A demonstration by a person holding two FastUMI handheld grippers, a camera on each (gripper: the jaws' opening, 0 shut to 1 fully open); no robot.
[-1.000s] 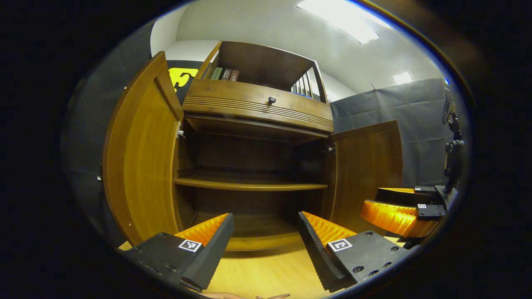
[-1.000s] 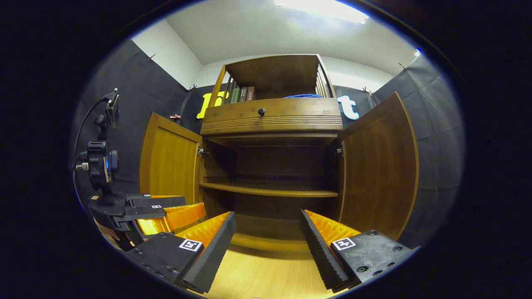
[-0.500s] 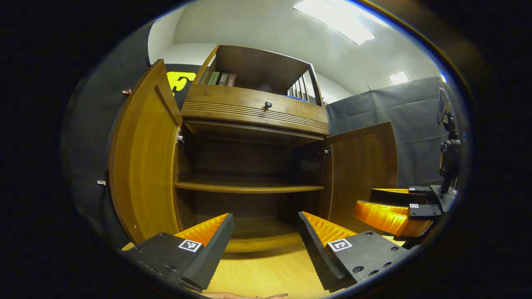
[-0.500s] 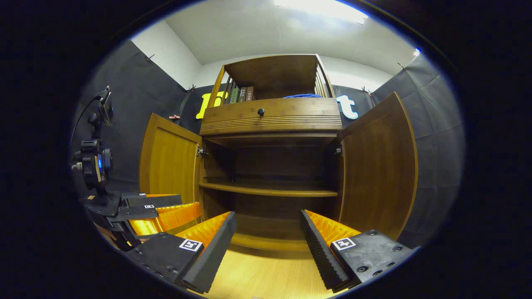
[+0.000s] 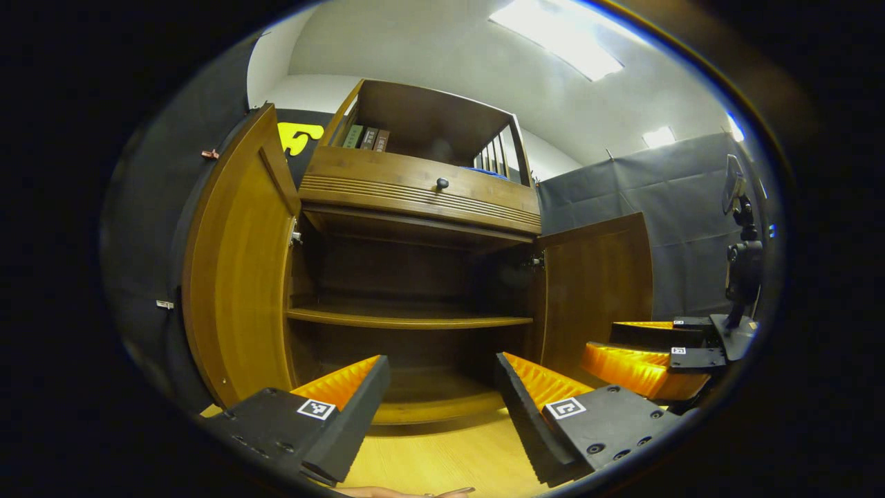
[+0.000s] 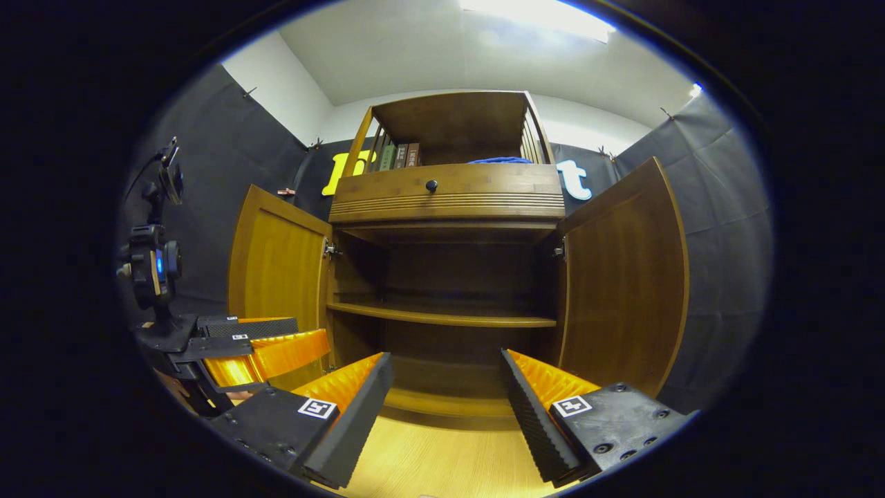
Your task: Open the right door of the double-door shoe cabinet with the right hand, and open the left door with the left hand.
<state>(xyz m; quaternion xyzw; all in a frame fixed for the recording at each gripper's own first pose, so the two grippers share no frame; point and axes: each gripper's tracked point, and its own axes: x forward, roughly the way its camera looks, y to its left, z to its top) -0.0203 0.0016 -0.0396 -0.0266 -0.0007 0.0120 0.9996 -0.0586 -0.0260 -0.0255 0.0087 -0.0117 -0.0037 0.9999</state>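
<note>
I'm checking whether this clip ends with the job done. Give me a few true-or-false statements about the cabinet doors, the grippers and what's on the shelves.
1. Both cabinet doors stand open. True: the left door and the right door are swung wide.
2. The right gripper is clamped on a door. False: it is open, holding nothing.
3. The shelf inside the cabinet holds shoes. False: it looks bare.
4. The left gripper is open. True.
5. The drawer above the doors is pulled out. False: it sits closed, its round knob facing out.
6. Books stand in the top compartment. True.
</note>
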